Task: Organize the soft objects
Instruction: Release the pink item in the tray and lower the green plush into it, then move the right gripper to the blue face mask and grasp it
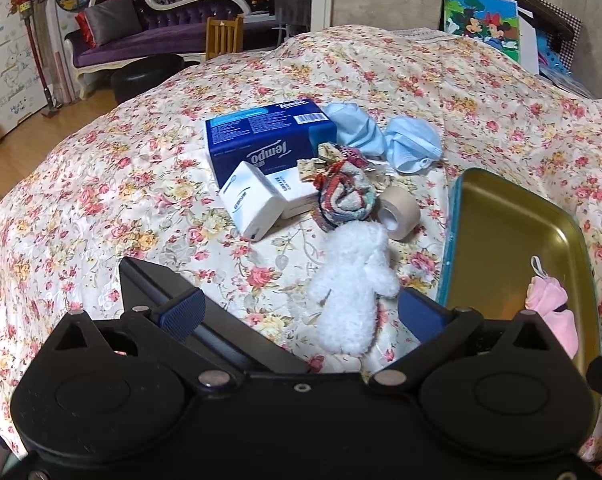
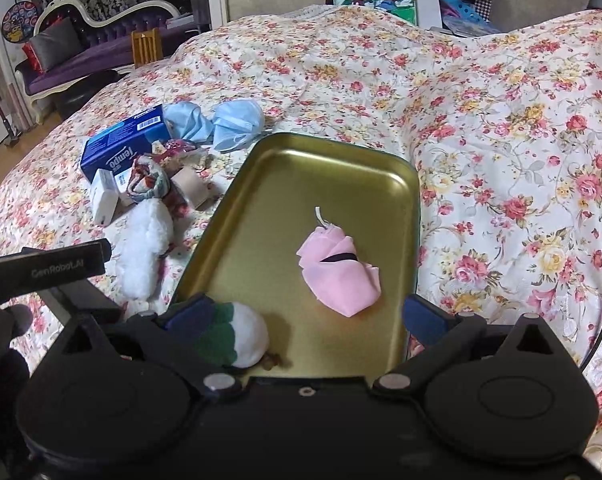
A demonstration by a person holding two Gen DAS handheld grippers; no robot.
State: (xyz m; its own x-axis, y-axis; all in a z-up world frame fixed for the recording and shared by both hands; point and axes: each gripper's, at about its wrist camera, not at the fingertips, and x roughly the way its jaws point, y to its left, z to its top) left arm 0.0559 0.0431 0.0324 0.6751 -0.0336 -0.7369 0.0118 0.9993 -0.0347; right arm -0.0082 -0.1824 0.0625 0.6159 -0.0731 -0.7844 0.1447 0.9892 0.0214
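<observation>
Two wrist views cover one floral bedspread [image 1: 133,184] and its clutter. Left view: the left gripper [image 1: 301,312], fingers spread wide and holding nothing, hovers over a white fluffy mitten [image 1: 351,288] lying on the cover between the blue pads. Beyond it lie a rolled multicoloured sock [image 1: 343,198], a tan tape roll [image 1: 397,212], two small white tissue packs [image 1: 253,204], a blue Tempo tissue box [image 1: 269,136] and two crumpled blue face masks [image 1: 385,138]. Only the left wall of the gold metal tray [image 1: 501,232] and a sliver of the pink fabric piece [image 1: 553,308] appear here, at the right margin.

Right view: the right gripper [image 2: 313,316], jaws likewise apart and empty, is poised over the tray's [image 2: 301,168] near end. This view alone shows the tray's whole floor, with the pink fabric piece [image 2: 341,272] near its middle and a green-and-white soft toy [image 2: 237,336] beside the left pad, partly hidden by the finger; whether they touch is unclear. A small brown object, possibly a crumb, lies next to the toy. The left gripper's black body [image 2: 53,268] crosses the left margin and hides part of the mitten [image 2: 145,252].
</observation>
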